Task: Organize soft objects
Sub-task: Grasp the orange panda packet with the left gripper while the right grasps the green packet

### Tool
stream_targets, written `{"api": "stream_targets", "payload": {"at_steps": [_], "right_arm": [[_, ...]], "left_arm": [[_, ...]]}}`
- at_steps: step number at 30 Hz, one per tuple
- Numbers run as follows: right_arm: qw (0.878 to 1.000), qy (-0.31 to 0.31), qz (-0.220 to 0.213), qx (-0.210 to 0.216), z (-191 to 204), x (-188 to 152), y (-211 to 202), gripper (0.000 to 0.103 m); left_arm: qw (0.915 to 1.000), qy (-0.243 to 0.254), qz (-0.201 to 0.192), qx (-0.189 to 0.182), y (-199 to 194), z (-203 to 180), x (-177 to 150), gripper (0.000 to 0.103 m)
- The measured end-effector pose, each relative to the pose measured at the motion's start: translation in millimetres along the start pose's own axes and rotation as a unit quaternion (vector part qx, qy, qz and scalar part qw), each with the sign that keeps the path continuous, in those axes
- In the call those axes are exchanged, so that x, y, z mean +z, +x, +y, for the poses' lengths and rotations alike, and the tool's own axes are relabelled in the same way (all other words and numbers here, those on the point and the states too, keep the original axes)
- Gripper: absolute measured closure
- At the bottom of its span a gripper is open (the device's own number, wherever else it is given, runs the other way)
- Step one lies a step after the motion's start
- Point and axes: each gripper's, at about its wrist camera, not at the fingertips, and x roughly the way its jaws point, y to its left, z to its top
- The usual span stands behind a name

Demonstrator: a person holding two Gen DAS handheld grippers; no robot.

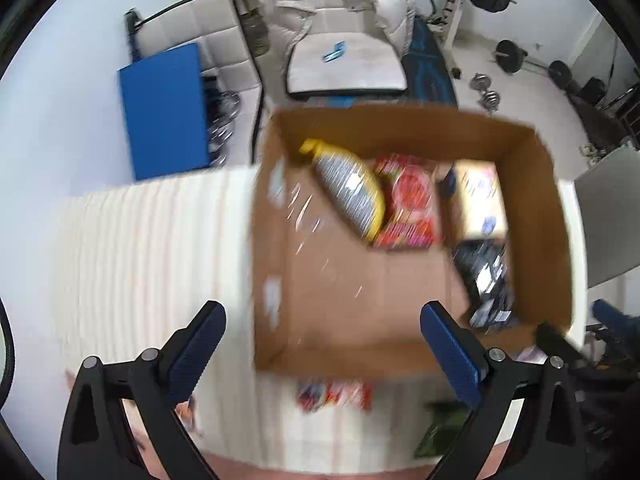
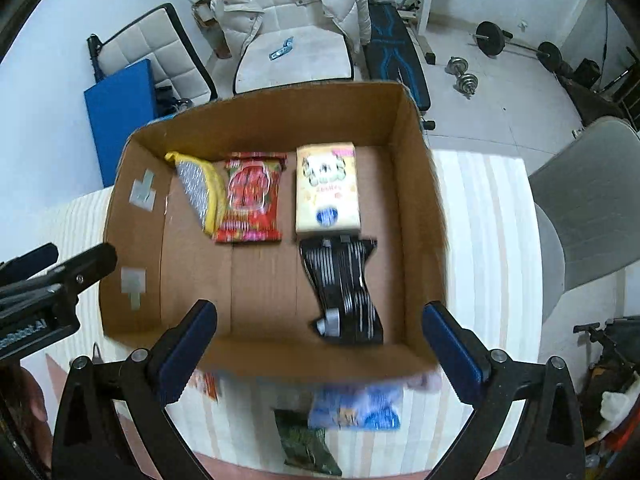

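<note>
An open cardboard box (image 2: pixel 416 184) stands on a striped cloth. Inside lie a yellow and silver pouch (image 2: pixel 200 192), a red snack packet (image 2: pixel 250 200), a cream tissue pack (image 2: pixel 327 192) and a black packet (image 2: pixel 344 288). The left wrist view shows the box (image 1: pixel 552 216) with the same yellow pouch (image 1: pixel 352 188), red packet (image 1: pixel 410 204), cream pack (image 1: pixel 480 200) and black packet (image 1: pixel 488 280). My left gripper (image 1: pixel 322 344) is open and empty over the box's near left corner. My right gripper (image 2: pixel 320 340) is open and empty above the box's near wall. Loose in front of the box lie a blue packet (image 2: pixel 356 408), a green packet (image 2: pixel 306 446) and a red-orange packet (image 2: pixel 206 386).
The striped cloth (image 2: pixel 480 240) covers the table. A grey chair (image 2: pixel 592 200) stands at the right. Behind are a white chair with a puffer jacket (image 2: pixel 288 4), a blue panel (image 2: pixel 120 116), a weight bench (image 2: pixel 394 52) and dumbbells (image 2: pixel 464 76). The left gripper's body (image 2: pixel 44 280) shows at the left edge.
</note>
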Motion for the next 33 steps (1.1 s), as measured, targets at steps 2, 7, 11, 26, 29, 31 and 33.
{"api": "stream_targets", "payload": {"at_steps": [2, 7, 11, 26, 29, 31, 33], "right_arm": [[1.000, 0.003, -0.001, 0.008, -2, -30, -4, 0.000], [0.999, 0.025, 0.039, 0.026, -36, -104, 16, 0.000], [0.993, 0.049, 0.096, 0.046, -51, -150, 54, 0.000], [0.988, 0.055, 0.138, 0.047, -34, -185, 115, 0.010], [0.987, 0.057, 0.143, 0.046, -26, -181, 122, 0.012], [0.986, 0.058, 0.147, 0.045, -20, -179, 126, 0.014], [0.986, 0.057, 0.151, 0.042, -16, -178, 130, 0.021]], "left_arm": [[0.9999, -0.010, 0.013, -0.001, 7, 8, -26, 0.003], [0.9935, -0.045, 0.097, -0.038, 56, 19, -84, 0.003], [0.9884, -0.058, 0.132, -0.046, 92, 15, -99, 0.003], [0.9795, -0.050, 0.187, -0.058, 162, -15, -92, 0.003], [0.9804, -0.044, 0.185, -0.052, 169, -19, -92, 0.004], [0.9811, -0.039, 0.183, -0.047, 170, -22, -93, 0.008], [0.9814, -0.037, 0.182, -0.050, 170, -21, -94, 0.018]]}}
